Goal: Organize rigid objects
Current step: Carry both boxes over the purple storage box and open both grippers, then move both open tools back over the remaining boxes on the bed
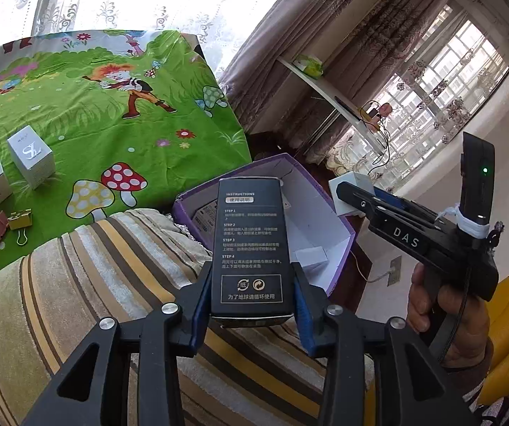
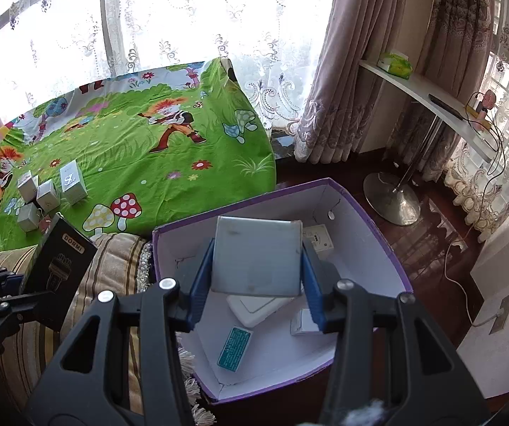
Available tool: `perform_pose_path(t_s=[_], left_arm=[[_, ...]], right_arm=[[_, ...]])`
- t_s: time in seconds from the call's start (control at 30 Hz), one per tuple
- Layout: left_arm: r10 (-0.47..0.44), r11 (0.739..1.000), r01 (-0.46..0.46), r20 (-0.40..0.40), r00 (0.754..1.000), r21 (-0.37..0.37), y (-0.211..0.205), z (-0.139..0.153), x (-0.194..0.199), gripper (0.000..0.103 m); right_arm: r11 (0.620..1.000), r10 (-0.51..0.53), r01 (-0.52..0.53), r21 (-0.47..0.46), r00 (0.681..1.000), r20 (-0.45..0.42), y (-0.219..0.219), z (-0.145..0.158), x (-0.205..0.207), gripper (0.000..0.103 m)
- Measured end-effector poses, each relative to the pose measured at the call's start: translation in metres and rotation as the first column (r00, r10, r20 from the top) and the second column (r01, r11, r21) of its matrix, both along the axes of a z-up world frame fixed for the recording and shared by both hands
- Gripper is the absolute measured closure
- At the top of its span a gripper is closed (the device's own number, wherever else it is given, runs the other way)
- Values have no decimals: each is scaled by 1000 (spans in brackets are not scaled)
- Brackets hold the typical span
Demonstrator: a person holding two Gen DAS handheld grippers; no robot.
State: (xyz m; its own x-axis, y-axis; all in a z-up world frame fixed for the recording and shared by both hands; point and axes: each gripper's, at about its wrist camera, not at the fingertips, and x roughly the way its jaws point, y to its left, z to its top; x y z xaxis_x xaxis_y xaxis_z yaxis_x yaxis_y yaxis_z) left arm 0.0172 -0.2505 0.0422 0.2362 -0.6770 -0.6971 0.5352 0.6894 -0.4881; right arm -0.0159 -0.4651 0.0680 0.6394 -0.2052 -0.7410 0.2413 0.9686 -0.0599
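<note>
My left gripper point(image 1: 250, 305) is shut on a tall black box point(image 1: 250, 248) with printed instructions, held over the striped cushion beside the purple bin point(image 1: 343, 227). It shows at the left of the right wrist view as a black DORMI box point(image 2: 59, 266). My right gripper point(image 2: 256, 291) is shut on a flat white box point(image 2: 258, 255), held above the open purple bin point(image 2: 378, 234). Inside the bin lie several white boxes point(image 2: 254, 309) and a teal-labelled one point(image 2: 234, 348). The right gripper point(image 1: 346, 195) also shows from the left wrist.
A green cartoon cloth point(image 2: 130, 149) covers the surface; on it stand several small white boxes point(image 2: 73, 181) point(image 1: 31, 156) and binder clips point(image 1: 20, 220). A striped cushion point(image 1: 77, 301) lies in front. Curtains, a wall shelf point(image 2: 431, 99), a stand base point(image 2: 392, 202) and wooden floor lie right.
</note>
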Motion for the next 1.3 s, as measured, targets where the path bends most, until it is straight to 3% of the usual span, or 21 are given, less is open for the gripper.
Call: perform_pose_path(t_s=[0.03,0.1,0.17,0.9,1.3], left_arm=[[-7,1000,7,4,1000,6,-2,0,-1,49],[-10,1000,10,16,1000,13,-3,1,-3,42],[-12,1000,11,18,1000,10,-3,2,-3,42],[30,999,-30,-5,1000,-13,10,1,4,42],[122,992,-122,-24,992,-29,39,2,21,42]], right_arm=[[1000,-7,7,0,1000,-1,-2,0,0,44],[1000,-15,15,-9,1000,10,-3,2,-1,23],[1000,-20,20,-11,1000,24,-4,4,-2,20],[1000,1,-1,-11,1000,22,5,8,2,18],[999,52,-52,-12,999,6,24,6,11,18]])
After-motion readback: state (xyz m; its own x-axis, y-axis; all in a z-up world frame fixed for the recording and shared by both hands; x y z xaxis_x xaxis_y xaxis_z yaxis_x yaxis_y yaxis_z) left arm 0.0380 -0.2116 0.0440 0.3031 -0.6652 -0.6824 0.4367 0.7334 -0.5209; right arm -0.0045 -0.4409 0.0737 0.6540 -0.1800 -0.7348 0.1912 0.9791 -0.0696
